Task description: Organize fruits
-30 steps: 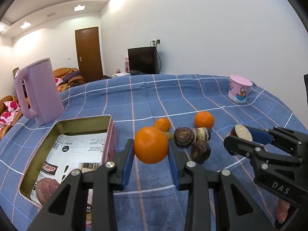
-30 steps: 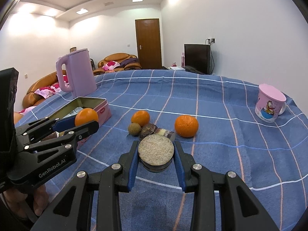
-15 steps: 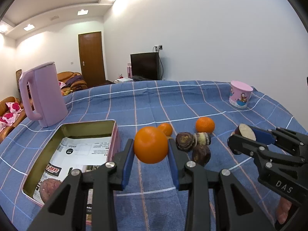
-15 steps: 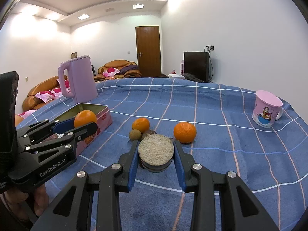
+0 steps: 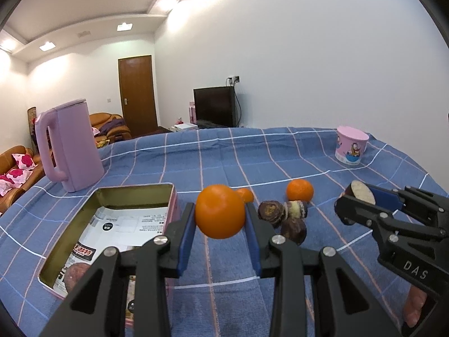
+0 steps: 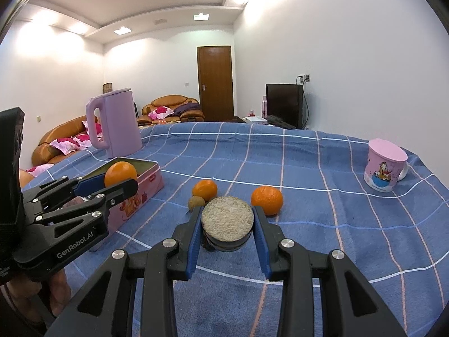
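Left tongs point(image 5: 220, 216) clenched on an orange point(image 5: 219, 214) above the tablecloth point(image 5: 280, 154) just right of the open tin point(image 5: 134, 192), right tongs point(image 6: 227, 220) clenched on a cut dark fruit point(image 6: 227, 219), only left view shows tin's paper lining point(image 5: 126, 227), only right view shows small brown fruit point(image 6: 196, 202) beside loose oranges point(image 6: 266, 200)

Blue-checked table point(image 5: 280, 151): fruit, tin point(image 5: 112, 196), jug point(image 5: 70, 146), cup point(image 5: 351, 146)

**Surface and Material Findings**

Tablecloth point(image 5: 280, 151): woven blue checked cloth, matt. Tin point(image 5: 134, 196): metal, dull gold inside, pink lacquered outside, lined with printed paper point(image 5: 132, 224). Held orange point(image 5: 219, 215): glossy, finely dimpled peel. Cut fruit point(image 6: 227, 219): pale grainy face, dark rough rind. Kettle point(image 5: 70, 146): smooth matt lilac plastic. Gripper fingers point(image 5: 186, 236): matt black plastic, blue pads. Door point(image 6: 214, 82): brown wood.
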A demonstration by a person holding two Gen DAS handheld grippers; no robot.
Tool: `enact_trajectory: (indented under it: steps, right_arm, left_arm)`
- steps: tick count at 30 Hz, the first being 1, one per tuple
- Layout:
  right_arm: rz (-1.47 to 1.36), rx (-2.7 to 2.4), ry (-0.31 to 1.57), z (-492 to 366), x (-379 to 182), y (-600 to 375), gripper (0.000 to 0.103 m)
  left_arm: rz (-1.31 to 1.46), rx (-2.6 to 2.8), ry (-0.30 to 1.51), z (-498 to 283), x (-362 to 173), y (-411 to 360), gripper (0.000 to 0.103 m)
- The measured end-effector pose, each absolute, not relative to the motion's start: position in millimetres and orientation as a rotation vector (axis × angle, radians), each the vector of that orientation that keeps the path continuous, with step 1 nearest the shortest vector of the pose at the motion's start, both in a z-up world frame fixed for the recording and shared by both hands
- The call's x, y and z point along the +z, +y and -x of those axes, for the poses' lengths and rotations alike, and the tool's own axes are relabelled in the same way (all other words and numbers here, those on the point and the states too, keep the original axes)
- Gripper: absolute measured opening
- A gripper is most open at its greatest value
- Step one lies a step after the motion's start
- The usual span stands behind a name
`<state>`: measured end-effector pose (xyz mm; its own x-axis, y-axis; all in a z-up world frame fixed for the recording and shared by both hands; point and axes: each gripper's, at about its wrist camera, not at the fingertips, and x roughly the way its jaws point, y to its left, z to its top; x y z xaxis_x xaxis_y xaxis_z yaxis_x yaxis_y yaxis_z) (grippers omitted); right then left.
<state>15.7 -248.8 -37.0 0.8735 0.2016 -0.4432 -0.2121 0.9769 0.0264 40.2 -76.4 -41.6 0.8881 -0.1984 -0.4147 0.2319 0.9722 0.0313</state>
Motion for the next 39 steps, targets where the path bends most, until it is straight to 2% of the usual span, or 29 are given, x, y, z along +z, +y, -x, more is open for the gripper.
enact_trajectory:
  steps: [39]
  right_arm:
    - [0.048,0.2,0.314,6.3,-28.1,-249.1,0.036]
  left_arm:
    - [-0.087,-0.163,0.256,-12.5,-32.3,-74.6,0.036]
